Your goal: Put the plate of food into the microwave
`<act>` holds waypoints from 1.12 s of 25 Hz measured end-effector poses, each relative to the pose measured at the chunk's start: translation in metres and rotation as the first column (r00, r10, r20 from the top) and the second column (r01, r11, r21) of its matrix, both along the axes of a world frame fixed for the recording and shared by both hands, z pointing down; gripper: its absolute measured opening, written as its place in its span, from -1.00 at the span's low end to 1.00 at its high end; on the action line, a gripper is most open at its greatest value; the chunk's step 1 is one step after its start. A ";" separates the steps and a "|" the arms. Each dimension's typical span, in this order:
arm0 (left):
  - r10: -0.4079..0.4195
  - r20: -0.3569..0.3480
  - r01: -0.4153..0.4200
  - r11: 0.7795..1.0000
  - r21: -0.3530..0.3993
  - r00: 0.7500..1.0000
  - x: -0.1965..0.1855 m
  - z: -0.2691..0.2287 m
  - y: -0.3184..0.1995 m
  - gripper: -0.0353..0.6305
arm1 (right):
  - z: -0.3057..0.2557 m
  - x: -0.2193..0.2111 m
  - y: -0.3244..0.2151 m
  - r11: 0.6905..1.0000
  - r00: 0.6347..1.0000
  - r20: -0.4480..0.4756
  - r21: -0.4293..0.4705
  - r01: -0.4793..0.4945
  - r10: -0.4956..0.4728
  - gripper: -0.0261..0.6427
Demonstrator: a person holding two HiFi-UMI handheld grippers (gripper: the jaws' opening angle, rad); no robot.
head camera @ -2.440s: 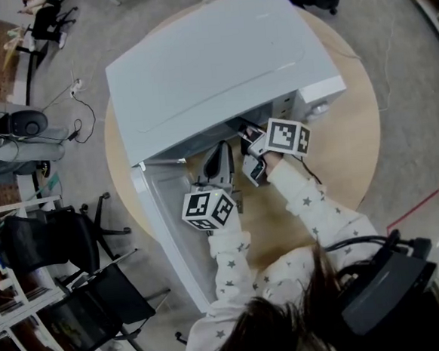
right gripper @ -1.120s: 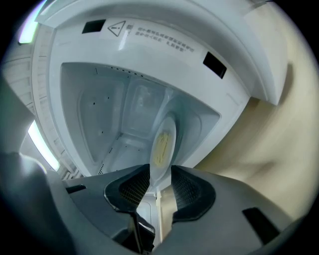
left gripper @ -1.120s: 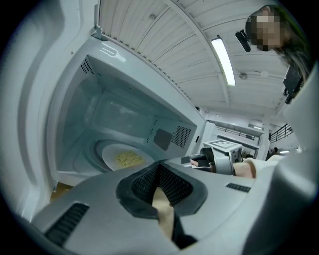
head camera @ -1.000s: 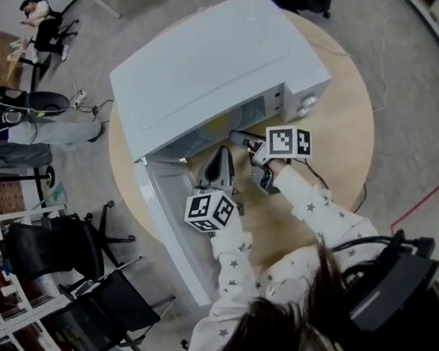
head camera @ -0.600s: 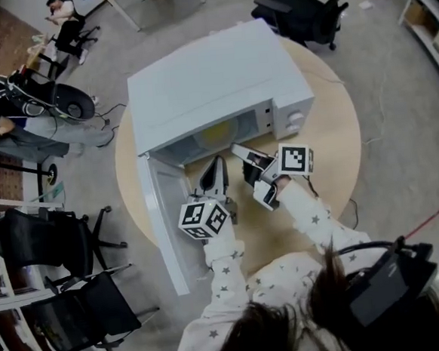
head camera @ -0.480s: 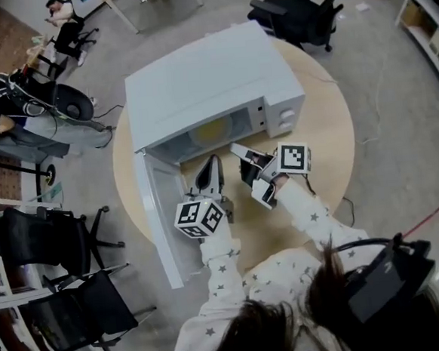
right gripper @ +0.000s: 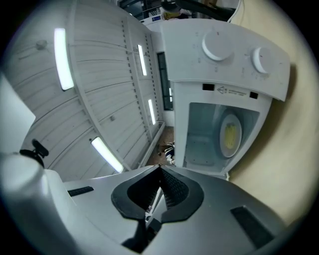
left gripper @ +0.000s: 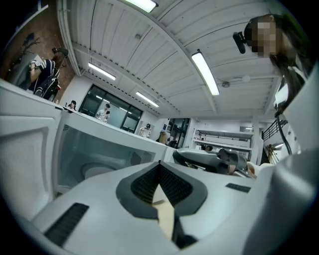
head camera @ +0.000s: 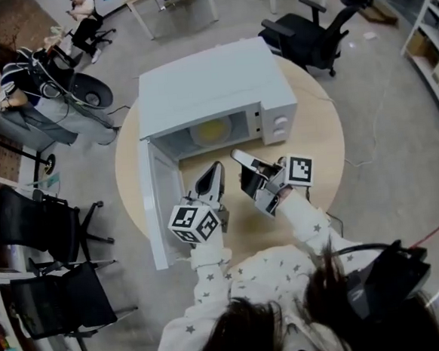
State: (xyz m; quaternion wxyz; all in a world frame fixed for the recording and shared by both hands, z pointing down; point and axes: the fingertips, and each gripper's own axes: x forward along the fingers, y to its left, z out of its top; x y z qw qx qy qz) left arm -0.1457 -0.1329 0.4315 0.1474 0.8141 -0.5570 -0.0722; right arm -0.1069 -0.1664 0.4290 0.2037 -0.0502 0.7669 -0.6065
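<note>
A white plate (head camera: pixel 214 130) with yellow food sits inside the white microwave (head camera: pixel 212 81), whose door (head camera: pixel 152 206) hangs open to the left. The right gripper view shows the plate (right gripper: pixel 230 134) deep in the cavity, below the two knobs (right gripper: pixel 217 48). My left gripper (head camera: pixel 216 166) is over the table in front of the opening, jaws shut and empty. In its own view the left gripper (left gripper: pixel 160 163) points at the cavity. My right gripper (head camera: pixel 235 154) hovers just right of it, also short of the opening. Seen in its own view, the right gripper (right gripper: pixel 160 168) is shut on nothing.
The microwave stands on a round wooden table (head camera: pixel 320 152). A black office chair (head camera: pixel 311 35) is behind the table, and more chairs (head camera: pixel 38 227) stand at the left. A person (head camera: pixel 22 69) sits at a desk in the far left corner.
Both grippers have drawn back from the microwave opening toward the person. The right gripper's jaws have closed, empty. The plate stays inside, and the head camera has pulled back.
</note>
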 end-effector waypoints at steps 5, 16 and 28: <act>0.093 0.029 -0.093 0.996 0.001 0.995 0.023 -0.006 0.036 -0.91 | -0.020 0.009 0.032 0.998 0.998 0.048 0.043 0.048 -0.050 -0.90; 0.110 0.058 -0.112 0.993 0.042 0.992 0.034 -0.034 0.068 -0.91 | -0.030 0.028 0.066 0.997 0.992 0.098 0.023 0.073 -0.075 -0.90; 0.106 0.064 -0.110 0.993 0.048 0.992 0.033 -0.045 0.077 -0.91 | -0.030 0.034 0.072 0.998 0.991 0.116 0.006 0.069 -0.069 -0.90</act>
